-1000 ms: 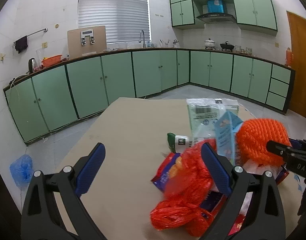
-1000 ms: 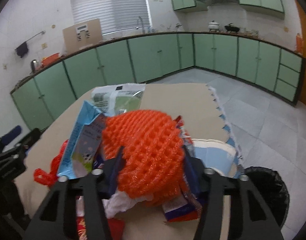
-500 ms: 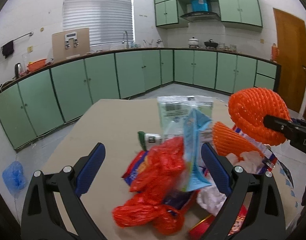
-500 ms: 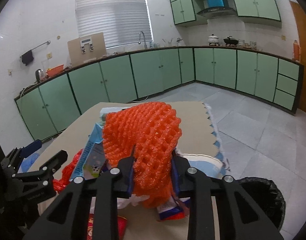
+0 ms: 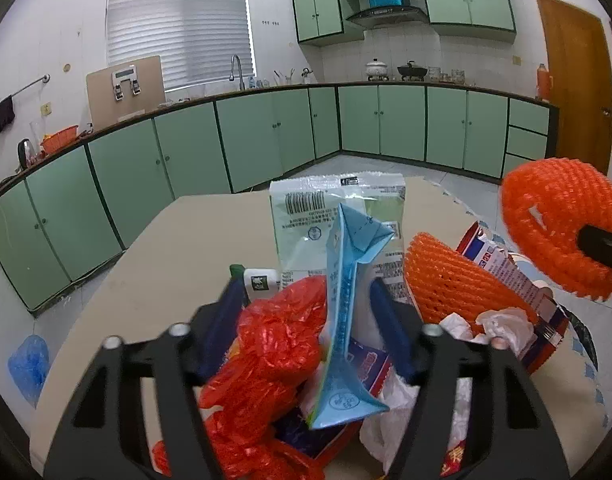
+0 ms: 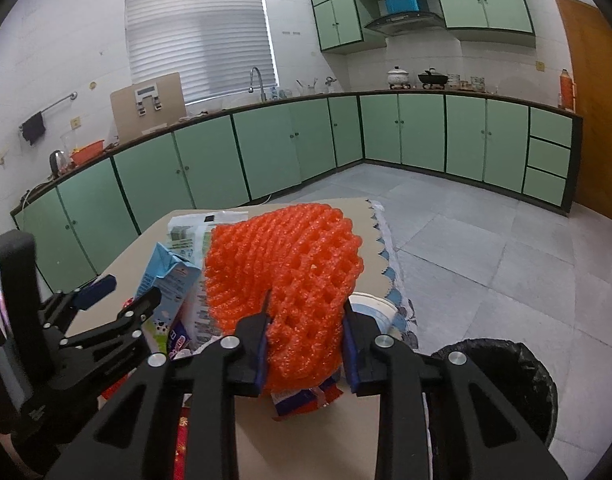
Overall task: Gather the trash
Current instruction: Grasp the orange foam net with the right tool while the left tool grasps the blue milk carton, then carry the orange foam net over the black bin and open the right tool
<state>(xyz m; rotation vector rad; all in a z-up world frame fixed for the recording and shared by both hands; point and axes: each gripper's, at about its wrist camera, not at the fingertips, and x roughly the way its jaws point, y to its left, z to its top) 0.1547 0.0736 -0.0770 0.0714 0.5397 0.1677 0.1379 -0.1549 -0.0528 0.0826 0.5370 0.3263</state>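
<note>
My right tongs [image 6: 306, 334] are clamped on the orange foam net [image 6: 283, 272], lifted clear of the heap, while my left tongs [image 5: 306, 304], jaws just closing, bracket the blue milk carton [image 5: 346, 308] and red plastic bag [image 5: 273, 344], grip uncertain; beyond them lies a barcoded wrapper [image 5: 306, 216], its print unreadable.

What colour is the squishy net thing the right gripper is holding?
Bright orange foam net, clearest in the right wrist view.
</note>
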